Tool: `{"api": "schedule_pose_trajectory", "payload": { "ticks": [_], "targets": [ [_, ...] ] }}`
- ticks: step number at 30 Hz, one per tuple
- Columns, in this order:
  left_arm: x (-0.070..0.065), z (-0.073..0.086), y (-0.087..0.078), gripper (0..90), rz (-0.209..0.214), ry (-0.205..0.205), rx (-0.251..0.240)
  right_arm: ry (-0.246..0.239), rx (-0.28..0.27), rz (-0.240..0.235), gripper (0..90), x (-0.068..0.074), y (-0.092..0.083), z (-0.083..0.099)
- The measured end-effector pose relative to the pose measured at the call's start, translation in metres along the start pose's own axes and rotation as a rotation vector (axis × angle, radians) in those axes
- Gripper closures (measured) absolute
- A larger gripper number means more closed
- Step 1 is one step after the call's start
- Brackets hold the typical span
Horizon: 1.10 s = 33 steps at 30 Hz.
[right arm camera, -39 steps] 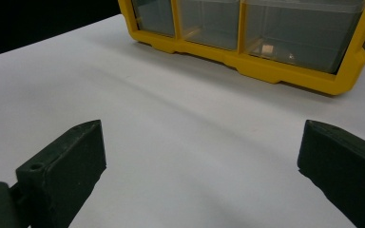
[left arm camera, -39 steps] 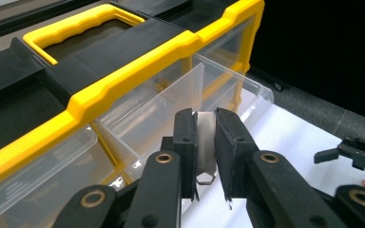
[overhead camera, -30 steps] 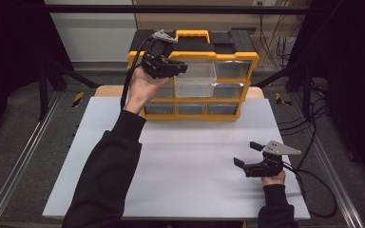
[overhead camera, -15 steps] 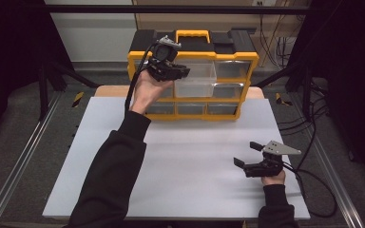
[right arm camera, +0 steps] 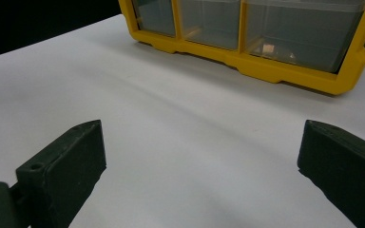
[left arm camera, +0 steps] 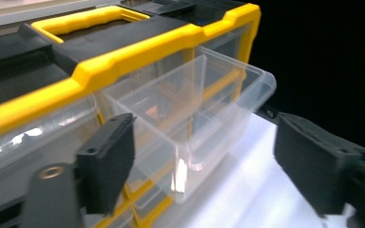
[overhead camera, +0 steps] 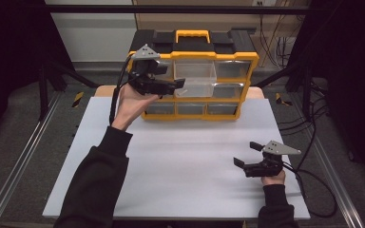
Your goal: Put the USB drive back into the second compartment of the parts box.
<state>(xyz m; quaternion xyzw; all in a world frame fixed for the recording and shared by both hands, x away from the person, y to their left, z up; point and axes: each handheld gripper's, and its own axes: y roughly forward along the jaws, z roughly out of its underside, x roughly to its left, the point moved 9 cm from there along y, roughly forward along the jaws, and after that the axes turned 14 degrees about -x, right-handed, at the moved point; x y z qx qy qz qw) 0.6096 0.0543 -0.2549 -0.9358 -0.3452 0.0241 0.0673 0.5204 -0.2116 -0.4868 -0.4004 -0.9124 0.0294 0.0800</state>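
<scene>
Left gripper (overhead camera: 178, 85) has just spread its jaws — nothing pinched — with the pulled-out clear plastic drawer (left arm camera: 204, 114) of the yellow organizer box (overhead camera: 247, 59) right ahead, slightly right.

A flat white rectangular board (overhead camera: 180, 156) covered the middle of the frame, resting on a pale wooden tabletop (overhead camera: 102, 90) that peeked out at its far edge. Black cables (overhead camera: 321, 178) trailed at lower right, and yellow-and-black hazard tape (overhead camera: 77, 98) marked the grey floor at left.
</scene>
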Motion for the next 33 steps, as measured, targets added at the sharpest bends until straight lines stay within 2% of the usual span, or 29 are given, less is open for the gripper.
{"api": "schedule_pose_trajectory", "payload": {
  "ticks": [4, 6, 12, 16, 23, 27, 33],
  "targets": [
    [-0.002, 0.011, -0.016, 8.3, 0.0, 0.002, -0.013, -0.002, -0.001, 0.001, 2.7, 0.0, 0.0, 0.0],
    [-0.003, 0.018, -0.023, 6.6, 0.005, -0.007, -0.029, -0.002, -0.002, 0.002, 2.7, 0.0, 0.0, 0.0],
    [-0.001, 0.048, -0.044, 1.7, 0.0, -0.023, -0.033, 0.0, 0.0, 0.0, 2.7, 0.0, 0.0, 0.0],
    [0.005, 0.071, -0.057, 0.8, -0.007, -0.029, -0.034, 0.001, -0.001, 0.0, 2.6, 0.0, 0.0, 0.0],
    [0.009, 0.115, -0.079, 0.7, 0.005, -0.053, -0.039, 0.001, 0.006, -0.001, 2.7, 0.0, 0.001, 0.001],
    [0.012, 0.144, -0.092, 0.7, 0.004, -0.089, -0.039, -0.002, 0.009, -0.001, 2.7, 0.0, 0.001, 0.002],
    [0.014, 0.174, -0.108, 0.8, -0.005, -0.123, -0.058, 0.0, 0.013, 0.001, 2.7, 0.0, 0.002, 0.003]
  ]
}}
